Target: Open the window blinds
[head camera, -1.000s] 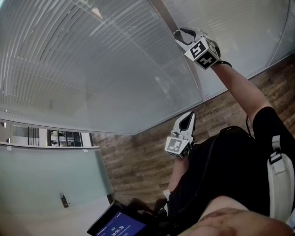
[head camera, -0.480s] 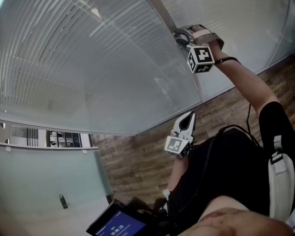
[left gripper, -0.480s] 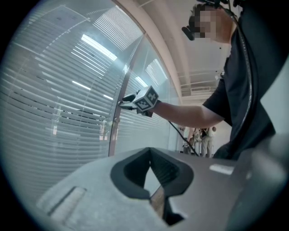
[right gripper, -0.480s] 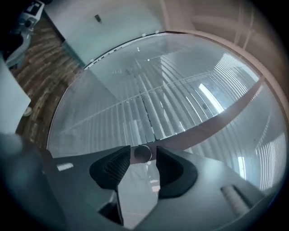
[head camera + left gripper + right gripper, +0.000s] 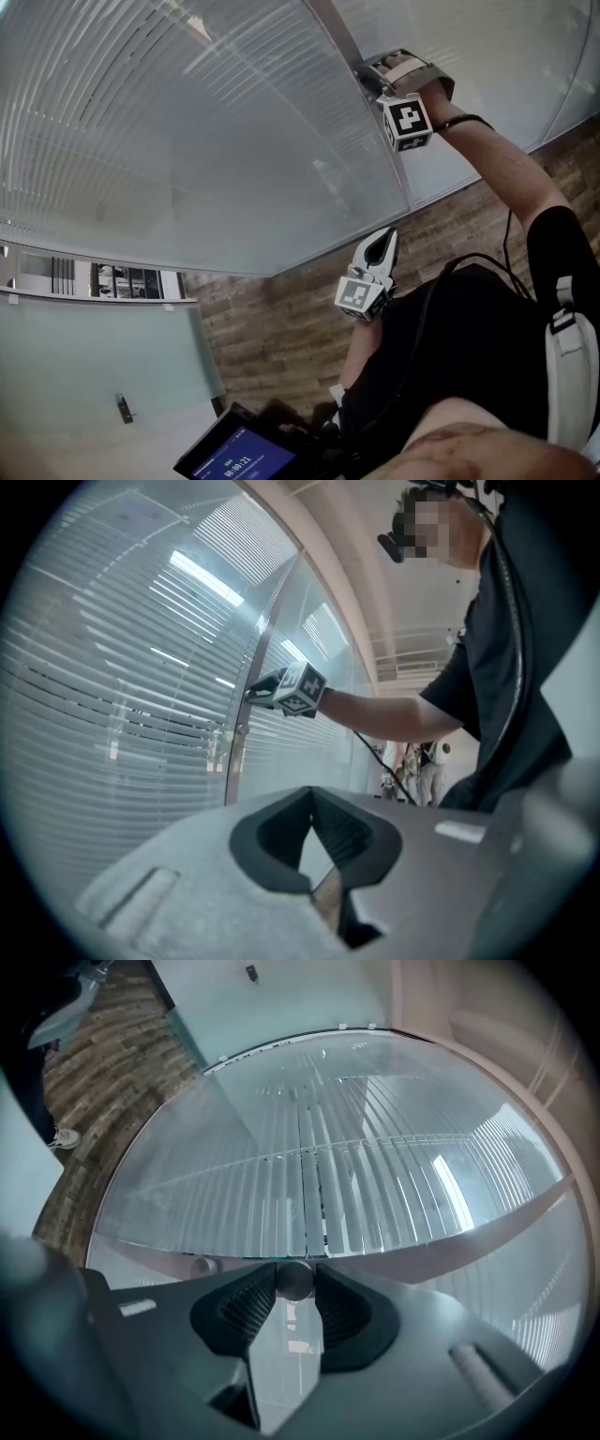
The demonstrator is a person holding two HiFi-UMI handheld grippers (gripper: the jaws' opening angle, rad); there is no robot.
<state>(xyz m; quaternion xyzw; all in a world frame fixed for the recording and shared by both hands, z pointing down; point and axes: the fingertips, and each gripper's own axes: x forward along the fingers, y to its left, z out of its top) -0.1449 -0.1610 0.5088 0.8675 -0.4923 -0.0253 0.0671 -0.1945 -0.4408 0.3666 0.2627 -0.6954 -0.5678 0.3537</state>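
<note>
Your right gripper (image 5: 373,73) has just been closing its jaws, which now pinch the round knob (image 5: 294,1280) at their tips, your left gripper (image 5: 382,242) idles with jaws together and empty, and the blinds (image 5: 187,141) beyond look mostly closed, so turning remains.

Knob (image 5: 294,1280) pinched in right hand-held gripper (image 5: 368,67): hidden in head view behind jaws and hand. Window blinds (image 5: 187,122) run off top and left edges. Below left hand-held gripper (image 5: 379,242), dark screen (image 5: 239,457) cut by bottom edge; digits too small to read. 1 small dark fitting (image 5: 122,407) on glass panel (image 5: 94,361), unidentifiable.
</note>
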